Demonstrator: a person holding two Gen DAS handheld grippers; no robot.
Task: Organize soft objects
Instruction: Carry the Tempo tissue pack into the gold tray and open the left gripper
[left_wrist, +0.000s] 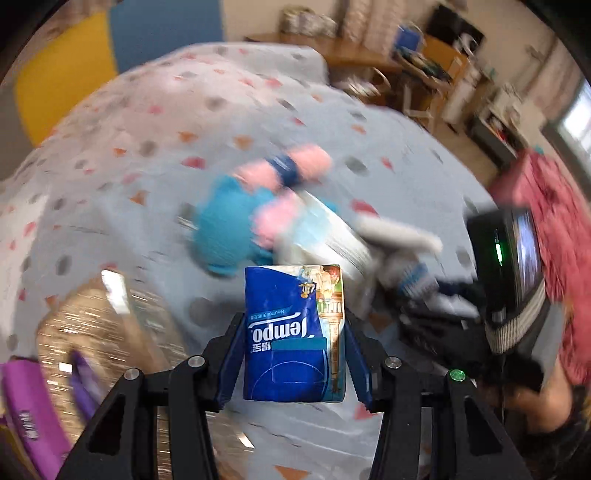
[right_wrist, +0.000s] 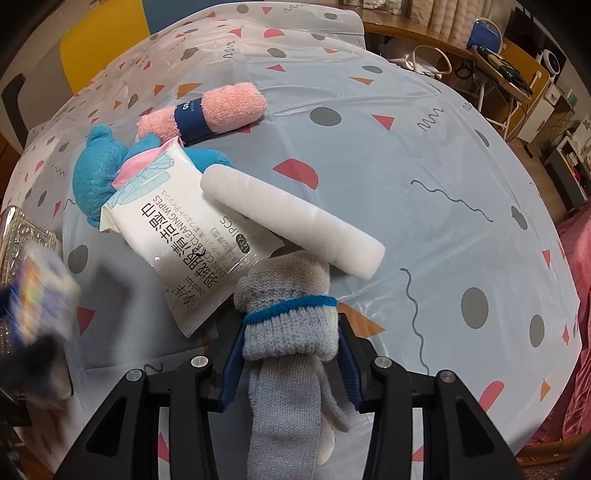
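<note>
Over tablecloth (right_wrist: 406, 184), tongs (right_wrist: 290, 363) grip glove (right_wrist: 288, 332).

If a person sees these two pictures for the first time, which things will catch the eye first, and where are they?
The blue Tempo tissue pack stands out first, gripped between the fingers of the left gripper. Next comes the grey knitted glove, clamped in the right gripper. Behind it on the patterned tablecloth lies a pile: a white roll, a wipes packet, a blue plush toy and a pink rolled towel.
</note>
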